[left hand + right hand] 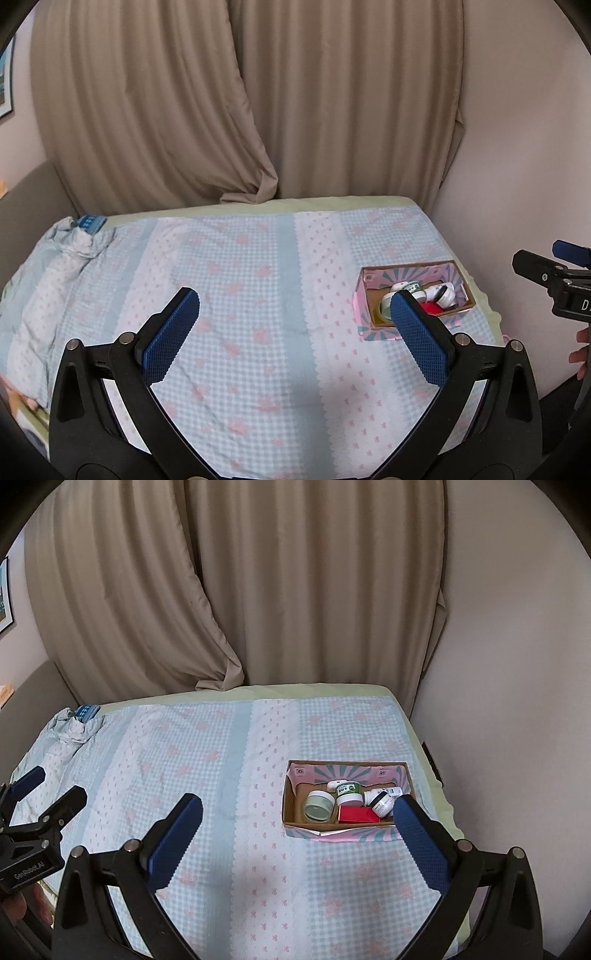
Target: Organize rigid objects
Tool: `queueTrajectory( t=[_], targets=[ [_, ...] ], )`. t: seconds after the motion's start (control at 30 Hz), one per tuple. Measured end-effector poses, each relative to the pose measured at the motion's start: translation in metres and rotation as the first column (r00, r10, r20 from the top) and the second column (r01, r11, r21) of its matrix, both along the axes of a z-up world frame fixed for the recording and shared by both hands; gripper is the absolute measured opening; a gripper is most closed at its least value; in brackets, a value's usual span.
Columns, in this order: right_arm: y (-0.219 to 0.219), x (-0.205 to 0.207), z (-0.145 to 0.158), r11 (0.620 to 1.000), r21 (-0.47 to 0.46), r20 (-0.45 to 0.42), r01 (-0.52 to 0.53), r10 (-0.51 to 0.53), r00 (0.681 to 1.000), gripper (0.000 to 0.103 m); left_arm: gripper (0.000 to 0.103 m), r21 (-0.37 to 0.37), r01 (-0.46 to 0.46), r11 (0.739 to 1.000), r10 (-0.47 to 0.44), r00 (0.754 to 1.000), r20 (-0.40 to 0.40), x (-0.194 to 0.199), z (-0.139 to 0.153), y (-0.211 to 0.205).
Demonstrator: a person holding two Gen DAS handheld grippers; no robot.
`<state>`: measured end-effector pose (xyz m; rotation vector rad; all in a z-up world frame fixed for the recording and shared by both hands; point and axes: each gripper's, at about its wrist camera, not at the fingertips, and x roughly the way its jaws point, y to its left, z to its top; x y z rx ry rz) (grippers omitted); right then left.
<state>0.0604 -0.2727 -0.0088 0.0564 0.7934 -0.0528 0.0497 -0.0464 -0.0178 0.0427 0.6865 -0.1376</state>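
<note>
Left gripper (295,306): wide open, nothing between its blue pads, held above the bed.
Right gripper (297,808): also spread wide and empty, held above the same bed.
Task objects: all that can be seen sit in the cardboard box (295,814), which lies ahead and to the right of both grippers, near the right pad of each.
Box contents: a pale green jar (318,805), a white tub with a green label (348,792), a red box (357,815) and a white bottle with a dark cap (380,800), lying together and touching in places; a small white item behind the tub is too small to name.
Progress: judging by the bare bedspread (207,760), the gathering looks done or nearly so; no loose rigid object shows outside the box.
Left to do: possibly tidying the jumble inside the box, though that is only a guess.
Edges: the box stands close to the bed's right edge, with the wall (509,701) just beyond; curtains (258,590) hang behind the far edge.
Open room: a broad stretch of bedspread directly ahead and to the left of both grippers; a bunched cloth (72,727) lies far left.
Clearance: the two grippers are well apart from each other.
</note>
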Motion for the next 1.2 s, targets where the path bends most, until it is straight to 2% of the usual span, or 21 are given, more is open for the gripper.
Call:
queueTrajectory(
  t=[1.2],
  targets=[
    [0.009, 0.011, 0.001, 1.000, -0.008, 0.012, -0.017, 0.017, 1.000, 0.103, 0.103, -0.011, -0.021, 1.000, 0.021, 1.000, 0.005, 0.005, 0.002, 0.002]
  ],
)
